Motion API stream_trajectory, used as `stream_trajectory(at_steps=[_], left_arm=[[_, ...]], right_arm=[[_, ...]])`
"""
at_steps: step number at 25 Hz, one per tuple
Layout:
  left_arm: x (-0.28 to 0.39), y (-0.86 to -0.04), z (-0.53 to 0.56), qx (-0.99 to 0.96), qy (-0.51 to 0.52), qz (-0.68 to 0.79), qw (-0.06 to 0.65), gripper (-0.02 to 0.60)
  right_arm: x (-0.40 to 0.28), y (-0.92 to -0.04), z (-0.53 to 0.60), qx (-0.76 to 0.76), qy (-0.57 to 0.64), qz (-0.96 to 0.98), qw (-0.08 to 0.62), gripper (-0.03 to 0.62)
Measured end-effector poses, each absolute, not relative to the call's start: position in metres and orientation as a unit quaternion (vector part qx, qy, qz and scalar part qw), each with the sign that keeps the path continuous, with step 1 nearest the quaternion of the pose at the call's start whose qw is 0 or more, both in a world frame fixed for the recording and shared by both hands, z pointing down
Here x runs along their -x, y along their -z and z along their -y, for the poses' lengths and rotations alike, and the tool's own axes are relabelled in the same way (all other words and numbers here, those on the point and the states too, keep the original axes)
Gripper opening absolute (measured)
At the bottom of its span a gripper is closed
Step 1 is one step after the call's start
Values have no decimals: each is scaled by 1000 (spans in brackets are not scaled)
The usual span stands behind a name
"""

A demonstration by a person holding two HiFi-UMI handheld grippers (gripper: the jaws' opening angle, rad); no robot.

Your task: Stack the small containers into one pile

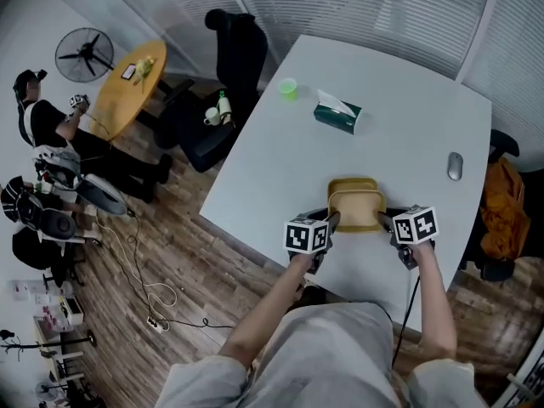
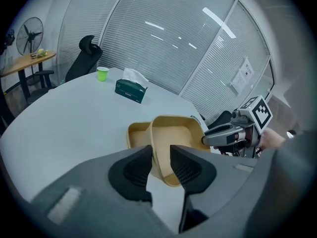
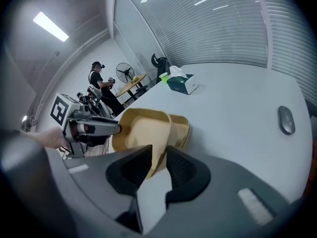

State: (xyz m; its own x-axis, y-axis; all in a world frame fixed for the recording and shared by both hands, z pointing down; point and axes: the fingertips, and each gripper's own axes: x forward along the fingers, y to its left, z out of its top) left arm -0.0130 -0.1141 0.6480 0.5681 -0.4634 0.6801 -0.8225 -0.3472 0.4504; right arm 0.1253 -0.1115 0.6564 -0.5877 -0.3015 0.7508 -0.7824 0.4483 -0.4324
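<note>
We hold the top container (image 1: 357,212) by its rims, left gripper (image 2: 161,155) and right gripper (image 3: 159,153) both clamped on it. It hangs between them, partly over the bottom container (image 1: 353,182) on the table (image 1: 399,83). Not nested yet.

Clamped onto the near wall of the tan container (image 3: 141,130) with the right gripper (image 3: 159,151), pads tight on either side of the rim. Touching the opposite rim with the tip of the left gripper (image 3: 116,129). Sitting right in front of a second container (image 3: 182,128) on the white table (image 3: 237,108). Way off by the far edge, a green tissue box (image 3: 182,85) and a green cup (image 3: 164,77). Near the right edge, a mouse (image 3: 287,119).
</note>
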Motion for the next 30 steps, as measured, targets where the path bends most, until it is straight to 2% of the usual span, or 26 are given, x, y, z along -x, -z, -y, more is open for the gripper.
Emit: stream_trajectory(at_steps=[10, 30], left_arm=[[18, -666, 149, -789, -255, 386, 405, 124], [20, -701, 170, -761, -278, 366, 457, 124]], right_arm=[[-115, -664, 141, -345, -434, 781, 288, 91], [-112, -699, 171, -321, -490, 736, 340, 94]])
